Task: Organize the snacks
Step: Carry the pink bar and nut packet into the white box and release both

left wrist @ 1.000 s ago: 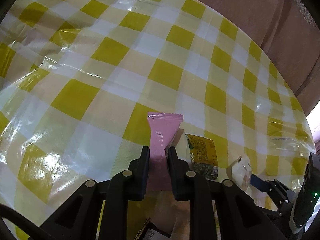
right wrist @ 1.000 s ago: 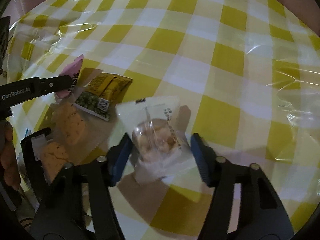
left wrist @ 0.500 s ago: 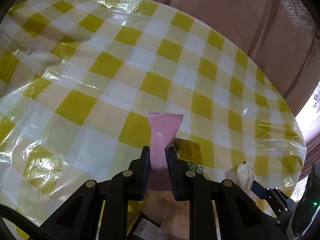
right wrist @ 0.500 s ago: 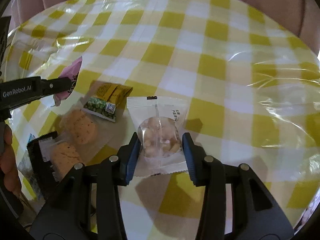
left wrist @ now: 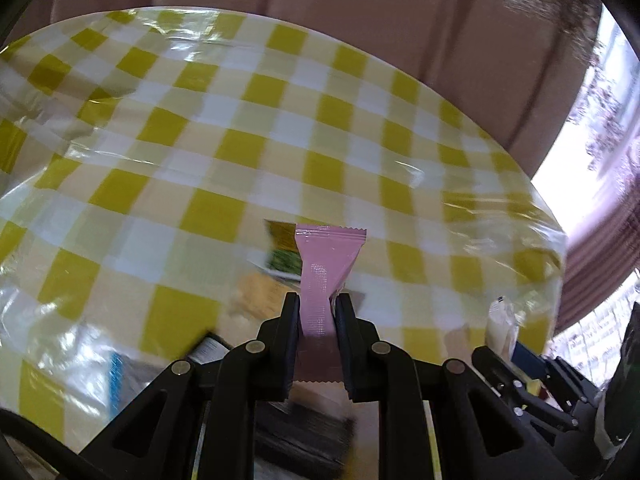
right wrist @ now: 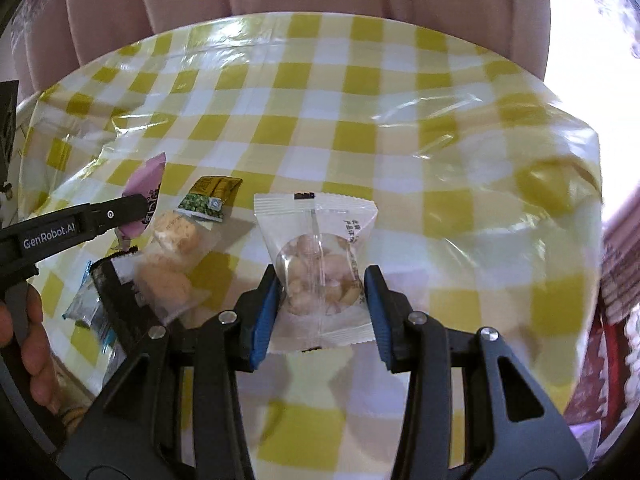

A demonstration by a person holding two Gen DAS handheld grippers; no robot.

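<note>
bench (right wrist: 360,128) w/ yellow check cover; on it: green-gold packet (right wrist: 208,198), two clear cookie packs (right wrist: 176,256), black packet (right wrist: 116,296)

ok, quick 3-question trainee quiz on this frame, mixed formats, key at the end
1. True or false: the left gripper is shut on the pink snack packet.
2. Multiple choice: what sits between the fingers of the right gripper? A) the green and gold packet B) the clear nut packet C) nothing
3. Fill in: the table is covered by a yellow and white ____ cloth.

Key: 1 true. 2 B, its fingers press both sides of the bag. 3 checked.
</note>
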